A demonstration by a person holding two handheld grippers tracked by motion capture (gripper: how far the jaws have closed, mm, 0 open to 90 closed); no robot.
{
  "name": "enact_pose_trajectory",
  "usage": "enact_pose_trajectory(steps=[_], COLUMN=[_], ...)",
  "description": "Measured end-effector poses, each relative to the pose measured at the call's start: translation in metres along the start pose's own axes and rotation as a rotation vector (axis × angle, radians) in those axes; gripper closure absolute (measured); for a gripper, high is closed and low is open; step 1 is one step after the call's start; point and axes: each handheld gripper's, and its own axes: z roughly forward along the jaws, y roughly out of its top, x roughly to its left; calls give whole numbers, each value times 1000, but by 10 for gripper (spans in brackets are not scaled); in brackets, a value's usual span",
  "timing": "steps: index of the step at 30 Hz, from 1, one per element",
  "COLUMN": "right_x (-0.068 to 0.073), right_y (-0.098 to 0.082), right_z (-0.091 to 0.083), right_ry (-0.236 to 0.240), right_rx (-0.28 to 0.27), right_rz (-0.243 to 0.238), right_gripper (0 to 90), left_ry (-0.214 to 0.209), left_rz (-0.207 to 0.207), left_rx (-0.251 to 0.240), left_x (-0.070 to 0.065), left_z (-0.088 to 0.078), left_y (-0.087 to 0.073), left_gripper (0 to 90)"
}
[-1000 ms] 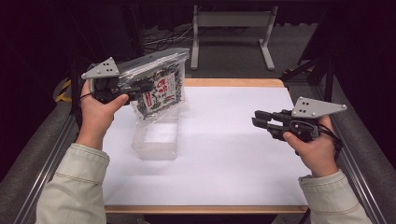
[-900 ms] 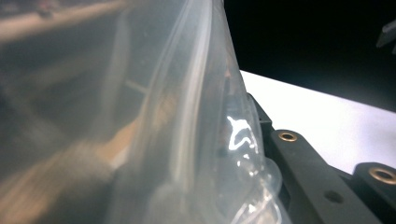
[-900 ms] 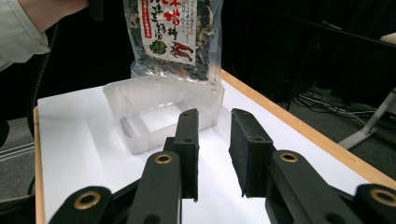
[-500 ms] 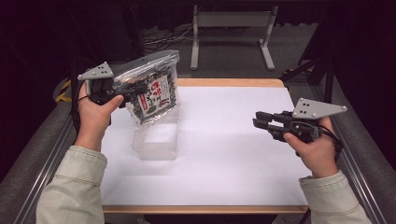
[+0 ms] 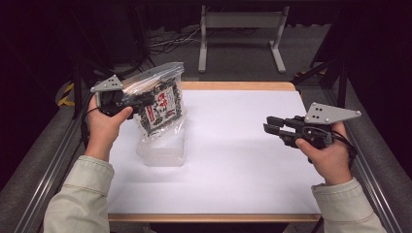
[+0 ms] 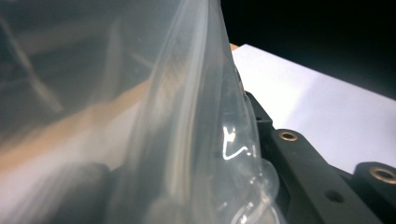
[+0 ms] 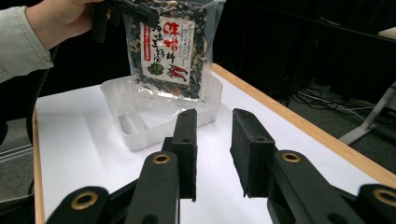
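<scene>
The left gripper (image 5: 145, 101) is seen in the high view at the left of the table (image 5: 243, 160), held in the person's left hand (image 5: 104, 127). Its jaws are closed on the upper edge of a clear bag (image 5: 163, 104), and the clear film is seen pinched against the black jaw in the left gripper view (image 6: 196, 140). The bag is held upright and hangs from that grip. A printed label in red and black with dark dried pieces behind it is carried inside the bag, as is seen in the right gripper view (image 7: 170, 51). The bag's lower end is seen reaching into a clear plastic tray (image 5: 163, 153), which stands on the white table top just below the left gripper. Whether the bag's bottom rests on the tray floor cannot be told.

The right gripper (image 5: 273, 127) is held well apart from the bag, at the right side of the table, in the right hand (image 5: 328, 158), and is pointed level toward the bag. Its jaws are parted by a narrow gap and nothing is held between them, as is shown in the right gripper view (image 7: 212, 149). The tray (image 7: 140, 116) is seen beyond those jaws, with the bag standing in it.
</scene>
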Motion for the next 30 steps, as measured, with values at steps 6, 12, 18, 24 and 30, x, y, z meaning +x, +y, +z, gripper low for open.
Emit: enact_pose_trajectory(steps=[6,12,18,24,30], right_x=[1,1,2,3,3], right_y=[0,-1,-2,-3,-3], right_z=[-1,-1,2,3,2], right_ry=[3,5,11,15,17], right_rx=[-6,-11,-9,-10,-10], right_rz=[1,4,8,7,11], right_gripper=[711,708,703,699,697], left_ry=[20,17,9,8,12], left_rz=[16,38,22,30,19], left_rx=[15,27,11,27,22], left_x=[-1,-2,1,1,2], left_z=[1,6,5,12,12], left_y=[-7,-14,-20,-25,-34], left_gripper=[727,728,727,726,727])
